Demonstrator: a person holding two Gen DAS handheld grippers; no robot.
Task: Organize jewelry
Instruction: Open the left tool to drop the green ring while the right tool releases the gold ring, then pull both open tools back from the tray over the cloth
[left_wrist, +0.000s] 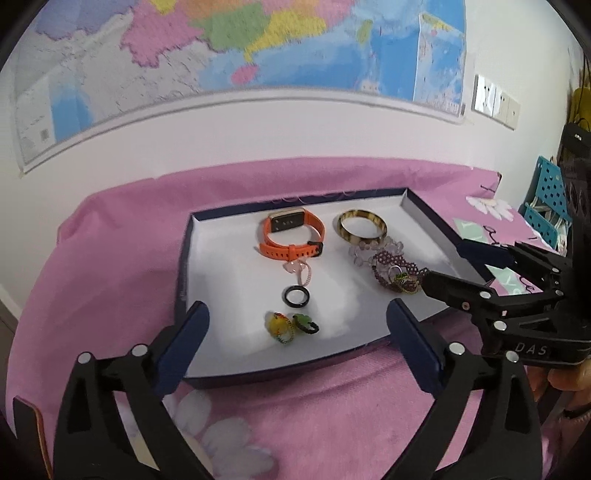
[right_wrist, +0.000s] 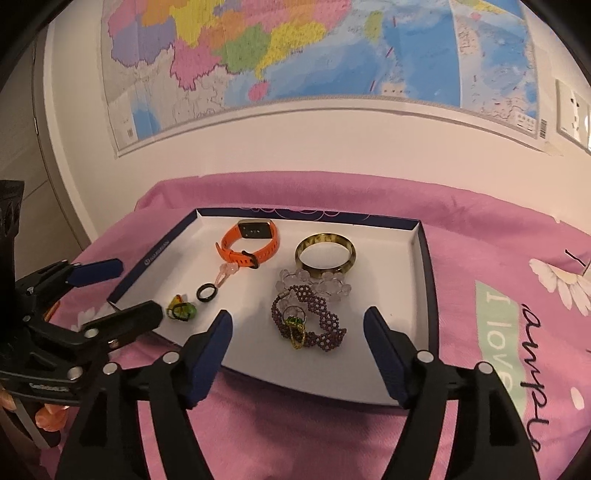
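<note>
A shallow white-lined box tray (left_wrist: 424, 218) with dark blue walls sat on a pink flowered cloth (left_wrist: 122, 236), under a wall map (left_wrist: 229, 48). All the jewelry in view lay inside it. At the back stood an orange smartwatch (left_wrist: 291, 236) and, to its right, a tortoiseshell bangle (left_wrist: 362, 228). Touching the bangle's near side was a clear bead bracelet (right_wrist: 325, 282), and against that a purple beaded bracelet (right_wrist: 314, 319) with a green and gold ring (right_wrist: 297, 328) lying on it. In front of the watch lay a small pink charm (left_wrist: 299, 271), a black ring (left_wrist: 295, 296), then a yellow bead ring (left_wrist: 277, 328) touching a green one (left_wrist: 304, 322).

The left hand-held gripper (left_wrist: 297, 332) hovered at the tray's near edge with its fingers wide apart and nothing between them. The right hand-held gripper (right_wrist: 297, 347) hovered the same way, spread and empty, above the purple bracelet.

The sorting looked largely finished, with nothing visibly left outside the tray; the crowded right-hand cluster might yet want separating.

Only the left wrist view showed a blue perforated bin (left_wrist: 545, 206) at the far right. Only the right wrist view showed lettering printed on the cloth (right_wrist: 532, 369) and on the tray's left wall.
</note>
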